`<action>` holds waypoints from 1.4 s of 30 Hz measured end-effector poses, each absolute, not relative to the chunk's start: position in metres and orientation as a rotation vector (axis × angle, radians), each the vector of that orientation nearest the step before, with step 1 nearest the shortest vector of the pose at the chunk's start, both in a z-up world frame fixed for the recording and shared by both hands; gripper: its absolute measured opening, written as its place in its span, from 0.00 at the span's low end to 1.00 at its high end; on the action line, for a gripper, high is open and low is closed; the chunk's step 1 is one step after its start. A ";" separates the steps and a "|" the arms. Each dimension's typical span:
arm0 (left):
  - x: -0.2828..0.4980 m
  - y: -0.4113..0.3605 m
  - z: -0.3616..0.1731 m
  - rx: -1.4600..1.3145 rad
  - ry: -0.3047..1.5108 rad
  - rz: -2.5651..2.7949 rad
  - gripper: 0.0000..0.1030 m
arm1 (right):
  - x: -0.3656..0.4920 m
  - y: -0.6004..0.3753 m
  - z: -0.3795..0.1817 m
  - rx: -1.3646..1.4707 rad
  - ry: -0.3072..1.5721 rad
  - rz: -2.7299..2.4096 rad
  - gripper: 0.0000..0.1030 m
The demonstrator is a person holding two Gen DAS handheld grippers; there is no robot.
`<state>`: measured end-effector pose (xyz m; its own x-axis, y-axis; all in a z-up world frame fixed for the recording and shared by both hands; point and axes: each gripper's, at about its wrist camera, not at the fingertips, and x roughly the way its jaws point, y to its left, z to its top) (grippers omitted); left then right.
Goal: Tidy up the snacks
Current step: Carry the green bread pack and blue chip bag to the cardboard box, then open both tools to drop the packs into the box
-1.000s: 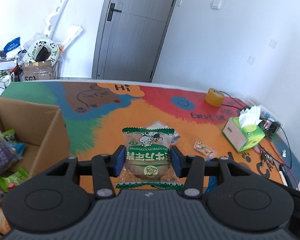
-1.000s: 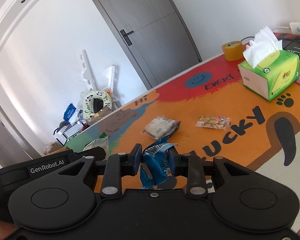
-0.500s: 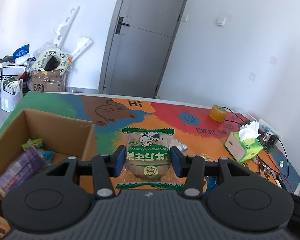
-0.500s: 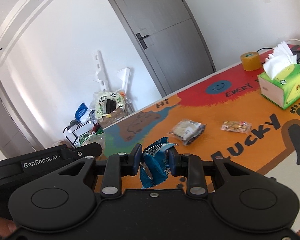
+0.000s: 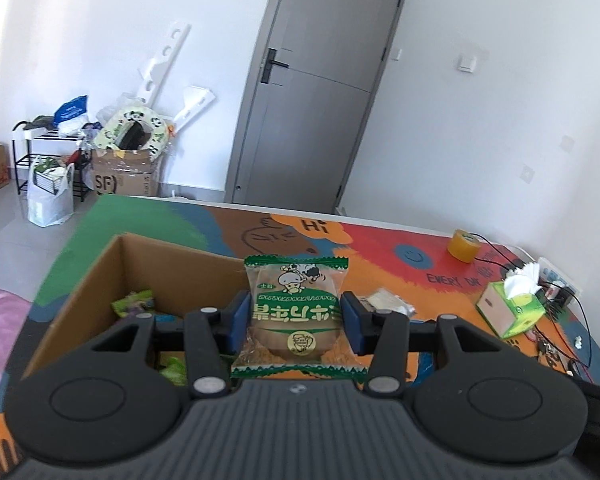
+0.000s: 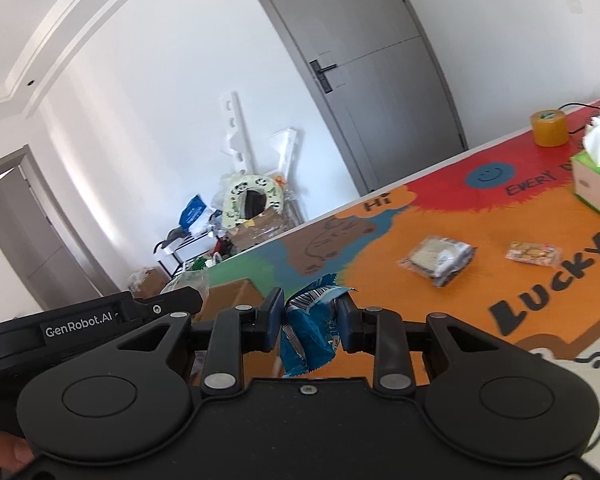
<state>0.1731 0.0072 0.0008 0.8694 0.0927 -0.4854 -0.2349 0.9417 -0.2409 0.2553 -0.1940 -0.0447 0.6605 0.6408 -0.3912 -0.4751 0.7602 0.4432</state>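
— Two packets in the air, one per gripper. The left gripper (image 5: pixel 296 322) is clamped on the green cake (image 5: pixel 296 312), lower centre of its view, with the box (image 5: pixel 80 296) just behind it at lower left.

— How does that cake look to handle?

— Light, I'd say, and soft inside a slick film wrapper. The pads (image 5: pixel 238 322) press its two sides at mid-height, which seems the right place; squeeze harder and the cake would likely squash.

— And the other one?

— The right gripper (image 6: pixel 310 326) is closed on a blue packet (image 6: pixel 308 332), crumpled, at lower centre. Thin foil, nearly weightless by the look of it; it could slip, since only the crinkled middle is caught.

— How are the hands held?

— Both level, pointing across the counter (image 6: pixel 380 264) toward the door. The left sits beside the right, over the box's near edge. Two more packets (image 6: pixel 440 260) lie on the counter at right.
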 end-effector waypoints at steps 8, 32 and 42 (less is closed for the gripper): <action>0.163 0.037 -0.003 -0.323 0.492 0.214 0.46 | 0.249 -0.166 -0.041 0.295 0.563 0.687 0.28; 0.177 0.099 -0.023 -0.433 0.498 0.216 0.50 | 0.254 -0.105 -0.035 0.225 0.581 0.732 0.28; 0.156 0.121 -0.017 -0.425 0.495 0.281 0.60 | 0.244 -0.081 -0.029 0.192 0.591 0.783 0.28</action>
